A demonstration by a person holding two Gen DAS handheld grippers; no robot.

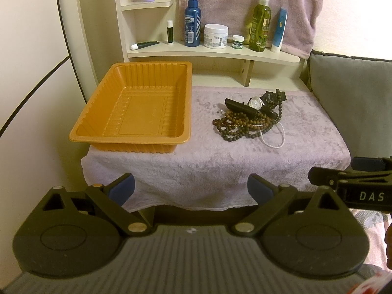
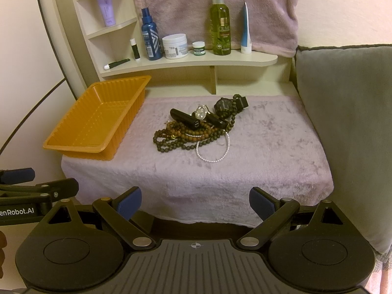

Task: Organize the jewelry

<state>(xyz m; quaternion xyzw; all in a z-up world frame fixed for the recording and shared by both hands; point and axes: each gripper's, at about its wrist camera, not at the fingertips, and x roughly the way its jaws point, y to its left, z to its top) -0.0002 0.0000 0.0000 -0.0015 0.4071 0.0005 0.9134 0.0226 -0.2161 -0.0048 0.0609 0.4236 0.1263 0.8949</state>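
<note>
An empty orange plastic tray (image 1: 103, 132) (image 2: 73, 147) stands on the left of a table covered with a lilac towel (image 1: 245, 161) (image 2: 269, 152). To its right lies a heap of jewelry (image 1: 252, 118) (image 2: 196, 129): dark and brown bead strands, a white pearl strand (image 2: 212, 158), a silver-faced watch (image 2: 201, 112) and a black watch (image 2: 224, 106). My left gripper (image 1: 191, 188) is open and empty in front of the table's near edge. My right gripper (image 2: 195, 202) is open and empty there too, level with the heap.
A wooden shelf (image 1: 213, 54) (image 2: 191, 65) behind the table holds several bottles, jars and tubes. A lilac towel hangs behind it. A grey cushion (image 1: 352, 103) (image 2: 348, 132) stands along the table's right side. A wall is on the left.
</note>
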